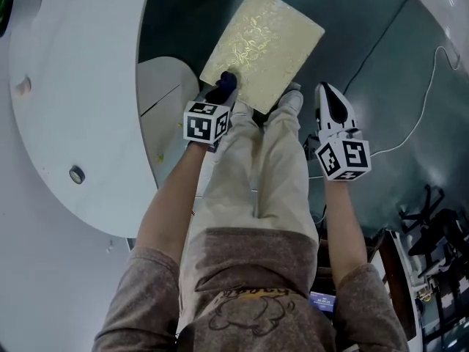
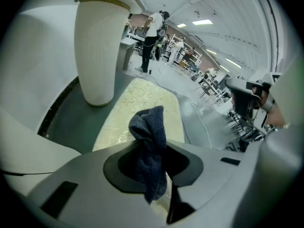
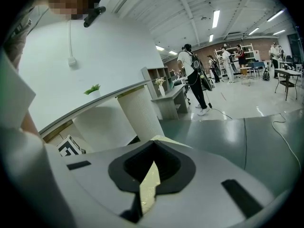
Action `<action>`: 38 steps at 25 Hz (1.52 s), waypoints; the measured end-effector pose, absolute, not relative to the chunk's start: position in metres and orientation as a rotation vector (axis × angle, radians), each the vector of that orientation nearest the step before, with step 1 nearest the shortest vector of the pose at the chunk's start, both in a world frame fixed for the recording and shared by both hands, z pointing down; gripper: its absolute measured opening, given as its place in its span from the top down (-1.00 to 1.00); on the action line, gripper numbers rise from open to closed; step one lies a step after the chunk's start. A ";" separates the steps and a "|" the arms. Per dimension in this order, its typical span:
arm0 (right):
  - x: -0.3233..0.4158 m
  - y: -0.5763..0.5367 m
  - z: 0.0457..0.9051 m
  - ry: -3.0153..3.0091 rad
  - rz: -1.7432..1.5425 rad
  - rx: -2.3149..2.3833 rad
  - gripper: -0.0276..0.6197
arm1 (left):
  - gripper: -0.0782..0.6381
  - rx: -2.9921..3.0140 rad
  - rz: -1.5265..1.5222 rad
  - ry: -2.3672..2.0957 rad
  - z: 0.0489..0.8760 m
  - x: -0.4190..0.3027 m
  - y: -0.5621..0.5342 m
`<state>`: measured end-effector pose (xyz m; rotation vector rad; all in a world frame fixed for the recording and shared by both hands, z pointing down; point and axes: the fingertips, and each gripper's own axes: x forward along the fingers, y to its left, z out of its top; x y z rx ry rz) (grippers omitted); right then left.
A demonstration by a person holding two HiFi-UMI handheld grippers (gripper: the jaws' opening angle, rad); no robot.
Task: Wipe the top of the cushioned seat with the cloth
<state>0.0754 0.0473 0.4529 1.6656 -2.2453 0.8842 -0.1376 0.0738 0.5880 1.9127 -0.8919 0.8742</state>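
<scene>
Showing the cloth (image 1: pixel 229 78), a small dark blue knitted rag, pinched between the jaws of the left gripper (image 1: pixel 220 92) at the near-left edge of the cushioned seat (image 1: pixel 267 39). The seat is a pale gold, leaf-patterned rectangle set low on the green floor (image 1: pixel 366 64), just beyond the person's feet and to the right of a curved white table (image 1: pixel 73 86). Whether the cloth touches the cover cannot be told.

The cloth looks soft, light and limp: in the left gripper view a bunched fold stands beyond the jaws and a tail hangs on the near side. It should flatten under slight pressure and drag over the cover; the present hold at mid-bunch appears secure. The seat top is probably padded and yielding, so a light downward press should be enough.

Both forearms reach forward and down, one on each side of the legs (image 1: pixel 264 167). The left gripper points toward the far side, along the seat. The right gripper (image 1: pixel 330 94) hangs over the floor to the right of the feet, apart from the seat, its jaws drawn together on nothing, with only a sliver of the seat visible between them.
</scene>
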 end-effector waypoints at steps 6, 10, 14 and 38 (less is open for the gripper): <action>0.067 0.048 0.456 -2.255 0.884 1.610 0.90 | 0.50 1.852 0.918 -1.043 0.607 -0.184 0.061; 0.067 0.047 0.458 -2.251 0.884 1.593 0.90 | 0.50 1.825 0.929 -1.095 0.615 -0.202 0.052; 0.066 0.045 0.458 -2.253 0.878 1.584 0.90 | 0.50 1.823 0.948 -1.152 0.618 -0.219 0.038; 0.062 0.039 0.462 -2.241 0.918 1.572 0.90 | 0.50 1.898 0.948 -1.068 0.637 -0.196 0.036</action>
